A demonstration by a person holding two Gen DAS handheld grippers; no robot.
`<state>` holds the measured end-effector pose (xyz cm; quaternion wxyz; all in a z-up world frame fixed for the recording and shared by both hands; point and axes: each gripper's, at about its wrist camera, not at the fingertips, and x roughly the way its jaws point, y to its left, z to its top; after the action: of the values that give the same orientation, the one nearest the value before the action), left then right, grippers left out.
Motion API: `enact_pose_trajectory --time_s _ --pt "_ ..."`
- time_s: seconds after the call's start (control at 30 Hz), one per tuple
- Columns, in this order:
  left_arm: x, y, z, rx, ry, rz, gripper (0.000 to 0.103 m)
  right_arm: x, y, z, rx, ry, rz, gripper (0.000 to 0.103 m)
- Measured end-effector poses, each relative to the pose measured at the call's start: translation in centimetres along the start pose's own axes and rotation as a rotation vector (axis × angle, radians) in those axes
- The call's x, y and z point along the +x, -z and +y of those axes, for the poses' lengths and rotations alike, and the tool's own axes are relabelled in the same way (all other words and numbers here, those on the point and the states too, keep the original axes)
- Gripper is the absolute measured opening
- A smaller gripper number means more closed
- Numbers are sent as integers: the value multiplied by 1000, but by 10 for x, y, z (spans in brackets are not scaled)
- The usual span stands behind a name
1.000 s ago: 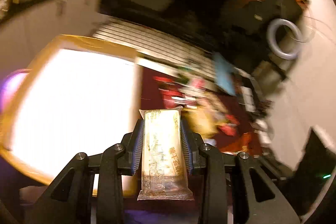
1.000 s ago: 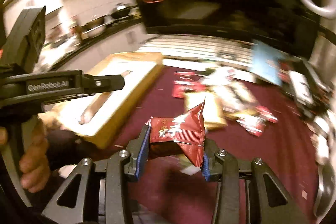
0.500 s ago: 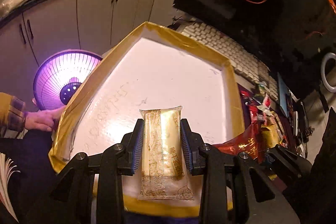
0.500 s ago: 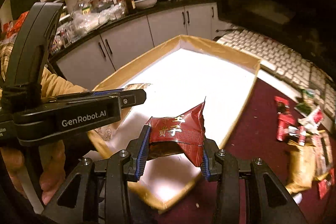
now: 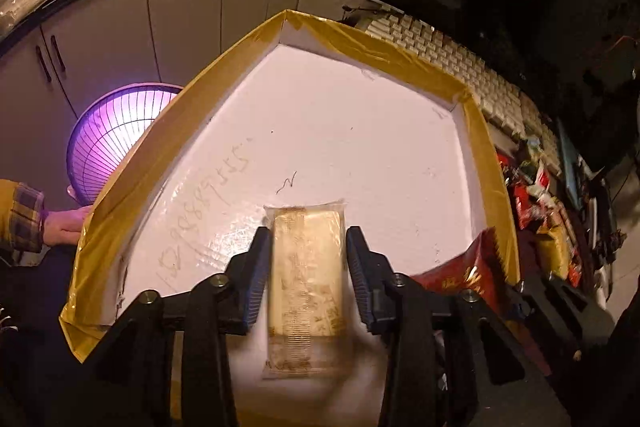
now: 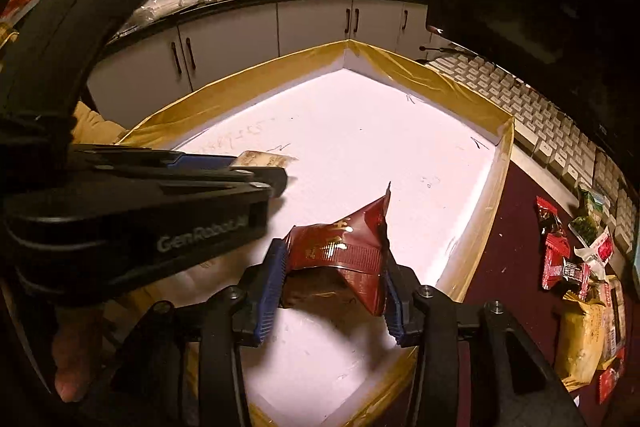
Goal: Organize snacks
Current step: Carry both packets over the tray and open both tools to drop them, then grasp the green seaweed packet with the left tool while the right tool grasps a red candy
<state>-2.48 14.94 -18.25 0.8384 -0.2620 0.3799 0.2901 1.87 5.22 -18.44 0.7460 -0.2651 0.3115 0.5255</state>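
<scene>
A wide white box with a yellow-taped rim (image 5: pixel 384 55) fills both views (image 6: pixel 460 95). My left gripper (image 5: pixel 306 267) is over its near part with its jaws parted. A pale gold snack bar (image 5: pixel 306 279) lies between them, blurred, with small gaps on both sides. The bar's tip also shows in the right wrist view (image 6: pixel 264 159). My right gripper (image 6: pixel 332 267) is shut on a crumpled red snack packet (image 6: pixel 340 247), held over the box's near right part. That packet shows in the left wrist view (image 5: pixel 456 273).
A pile of loose snack packets (image 6: pixel 576 267) lies on the dark red table right of the box. A white keyboard (image 6: pixel 540 115) sits behind the box under a dark monitor. A purple-lit fan (image 5: pixel 116 135) stands left of the box. Kitchen cabinets are beyond.
Both grippers swung left from the snack pile to over the white box. The left jaws have opened off the gold bar. The right still grips the red packet.
</scene>
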Motion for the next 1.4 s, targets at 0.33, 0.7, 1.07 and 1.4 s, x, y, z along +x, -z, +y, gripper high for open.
enact_pose_trajectory --time_s 0.33,0.7,1.07,1.4 --pt "-49 -1 -19 31 -50 -148 83 -53 13 -24 80 -17 -131 78" --pt "-60 22 -135 322 15 -56 82 -111 75 -144 526 36 -64 78" --pt "-81 56 -177 353 255 -80 82 -157 127 -203 678 144 -105 78" --pt "-58 82 -192 420 331 23 82 -156 159 -228 748 141 -61 70"
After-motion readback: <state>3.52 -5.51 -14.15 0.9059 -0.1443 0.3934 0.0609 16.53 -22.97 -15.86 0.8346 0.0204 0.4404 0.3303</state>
